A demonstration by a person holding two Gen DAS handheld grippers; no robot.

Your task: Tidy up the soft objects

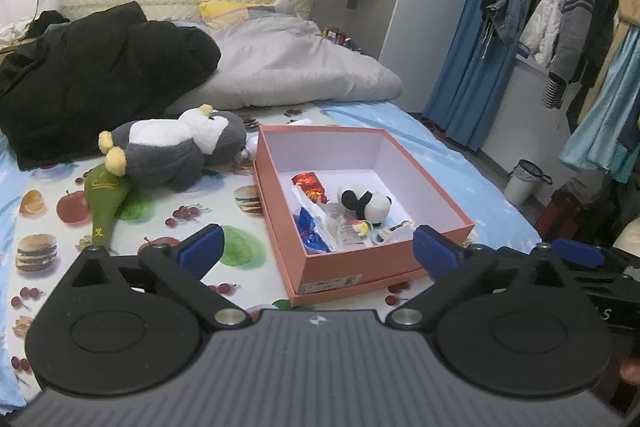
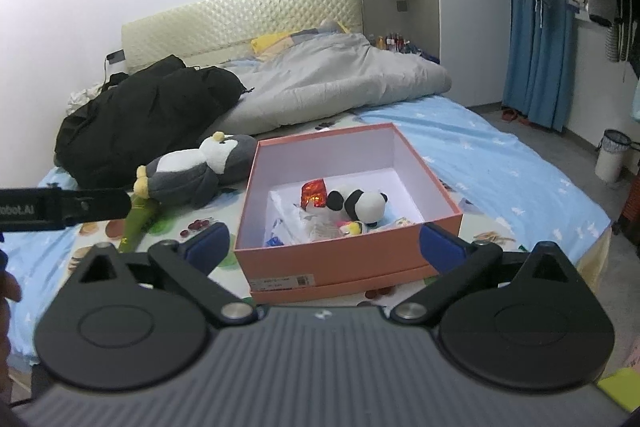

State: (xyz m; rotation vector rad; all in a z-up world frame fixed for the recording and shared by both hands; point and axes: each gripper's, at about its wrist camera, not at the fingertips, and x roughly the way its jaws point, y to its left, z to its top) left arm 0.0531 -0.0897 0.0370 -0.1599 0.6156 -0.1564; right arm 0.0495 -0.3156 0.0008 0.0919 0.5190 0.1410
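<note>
Nearest to me, my left gripper [image 1: 318,249] has its jaws spread as wide as they go, with nothing between the blue pads. My right gripper [image 2: 324,245] is the same, wide and empty. Both tilt down toward the bed and hang short of everything.

Next out is the box [image 1: 424,255], an open pink carton on the fruit-print mat [image 1: 224,205]. From the left gripper it sits at about one o'clock, from the right at twelve, its near wall just past the pads. Inside lie a small panda [image 1: 366,205], a red foil packet [image 1: 310,185] and some wrappers.

Beyond that, the penguin [image 1: 168,151] is what I judge comes next. It lies on its side on the mat, at eleven o'clock from the left gripper and ten from the right, just beside the box's far left corner. Its long axis runs from the yellow feet, nearer me, up and right to the head by the box. A green plush [image 1: 106,201] pokes out from under its feet.

The left hand is nearer, so I'd reach with that one.

Farthest back lie a black coat [image 1: 100,75] and a grey duvet [image 1: 304,67].
</note>
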